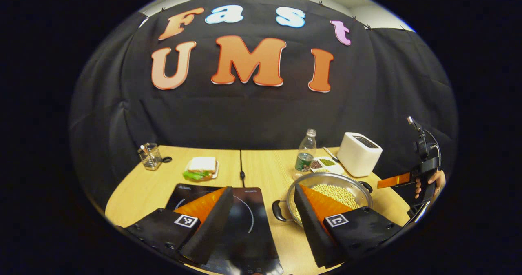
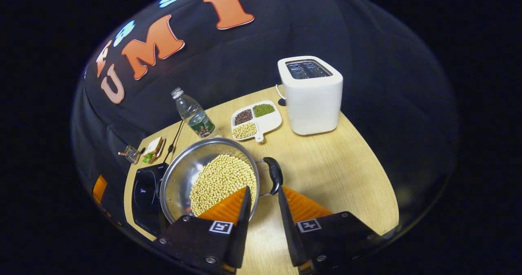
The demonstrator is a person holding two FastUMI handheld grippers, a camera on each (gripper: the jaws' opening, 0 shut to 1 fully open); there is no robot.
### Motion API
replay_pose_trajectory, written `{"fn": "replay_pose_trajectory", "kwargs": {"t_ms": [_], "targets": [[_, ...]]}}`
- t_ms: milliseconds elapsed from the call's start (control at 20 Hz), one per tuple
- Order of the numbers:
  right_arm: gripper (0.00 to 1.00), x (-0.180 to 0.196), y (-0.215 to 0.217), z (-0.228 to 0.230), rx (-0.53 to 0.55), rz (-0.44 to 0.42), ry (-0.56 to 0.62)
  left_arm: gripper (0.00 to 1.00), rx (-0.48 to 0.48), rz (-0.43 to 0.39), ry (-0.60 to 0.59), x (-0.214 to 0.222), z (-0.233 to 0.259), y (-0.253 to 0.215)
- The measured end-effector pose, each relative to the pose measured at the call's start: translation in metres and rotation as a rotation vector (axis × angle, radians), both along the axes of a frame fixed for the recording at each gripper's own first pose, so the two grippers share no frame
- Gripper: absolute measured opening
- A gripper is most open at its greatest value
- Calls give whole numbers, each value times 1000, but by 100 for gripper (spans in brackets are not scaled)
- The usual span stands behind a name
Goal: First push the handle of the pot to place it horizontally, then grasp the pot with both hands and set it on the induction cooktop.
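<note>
I'm counting one pot (image 2: 212, 177) of beans at centre frame on the table (image 2: 346, 165), with two handles: one (image 2: 274, 175) sitting above my right gripper (image 2: 263, 209), jaws narrowly apart, holding nothing. My left gripper (image 1: 263, 218) is hovering wide open over one cooktop (image 1: 240, 226), lower centre, pot at lower right.

Pale wooden surface (image 2: 326, 165) carrying an induction cooktop (image 2: 144, 197), a steel pot (image 2: 183, 173) of beans just beside it, a water bottle (image 2: 193, 114), a divided dish (image 2: 267, 122), a white toaster (image 2: 312, 97), a sandwich plate (image 1: 202, 167), and a wire holder (image 1: 150, 156).
</note>
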State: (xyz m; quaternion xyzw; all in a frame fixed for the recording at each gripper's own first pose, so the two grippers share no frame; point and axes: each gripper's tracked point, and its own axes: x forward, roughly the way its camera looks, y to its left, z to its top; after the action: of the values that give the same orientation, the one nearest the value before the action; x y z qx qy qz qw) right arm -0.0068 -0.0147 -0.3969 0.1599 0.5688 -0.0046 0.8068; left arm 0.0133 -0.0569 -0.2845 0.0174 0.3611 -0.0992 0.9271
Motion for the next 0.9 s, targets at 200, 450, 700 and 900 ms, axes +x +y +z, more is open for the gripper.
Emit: {"fn": "replay_pose_trajectory", "kwargs": {"t_ms": [200,450,700,900], "targets": [[59,6,14,-8,-24,63,-9,97,-15,-43,121,-2,-39,-25],[67,10,14,-19,-65,92,-7,97,10,-73,252,-2,-99,-31],[76,8,6,-29,-99,103,13,94,1,-57,365,-2,-145,-40],[82,8,2,-36,-127,121,21,91,-23,-49,398,-4,-163,-51]]}}
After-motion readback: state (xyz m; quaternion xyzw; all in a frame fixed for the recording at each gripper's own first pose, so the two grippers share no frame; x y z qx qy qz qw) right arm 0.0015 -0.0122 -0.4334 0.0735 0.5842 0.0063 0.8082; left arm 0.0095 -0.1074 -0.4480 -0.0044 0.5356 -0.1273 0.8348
